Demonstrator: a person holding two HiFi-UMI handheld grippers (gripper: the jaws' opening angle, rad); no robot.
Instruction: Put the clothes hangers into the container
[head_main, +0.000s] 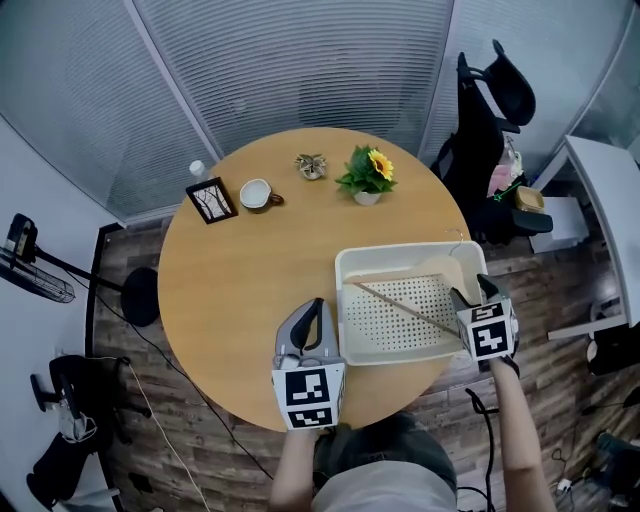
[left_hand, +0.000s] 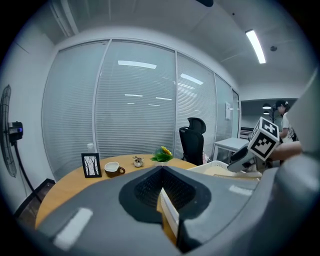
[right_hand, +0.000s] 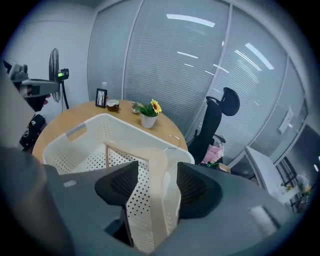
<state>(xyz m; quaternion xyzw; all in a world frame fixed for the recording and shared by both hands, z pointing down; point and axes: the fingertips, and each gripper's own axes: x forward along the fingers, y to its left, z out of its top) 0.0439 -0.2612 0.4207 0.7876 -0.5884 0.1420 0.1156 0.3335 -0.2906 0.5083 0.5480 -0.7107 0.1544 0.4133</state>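
Currently the wooden clothes hanger (head_main: 405, 308) is lying in the white perforated container (head_main: 341, 300), one arm passing untouched between the wide-open jaws of the right hand-held gripper (head_main: 472, 292). Any crooked withdrawal is probably risking a snag, dragging that arm over the rim. The left hand-held gripper (head_main: 316, 308) is sitting closed and empty.

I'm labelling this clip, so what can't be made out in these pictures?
Hanger: near end hidden behind the right gripper, right gripper view.
Basket: right corner covered by that gripper, head view.
Cup: contents too small, head view.
Table: near part blocked by the left gripper, left gripper view.
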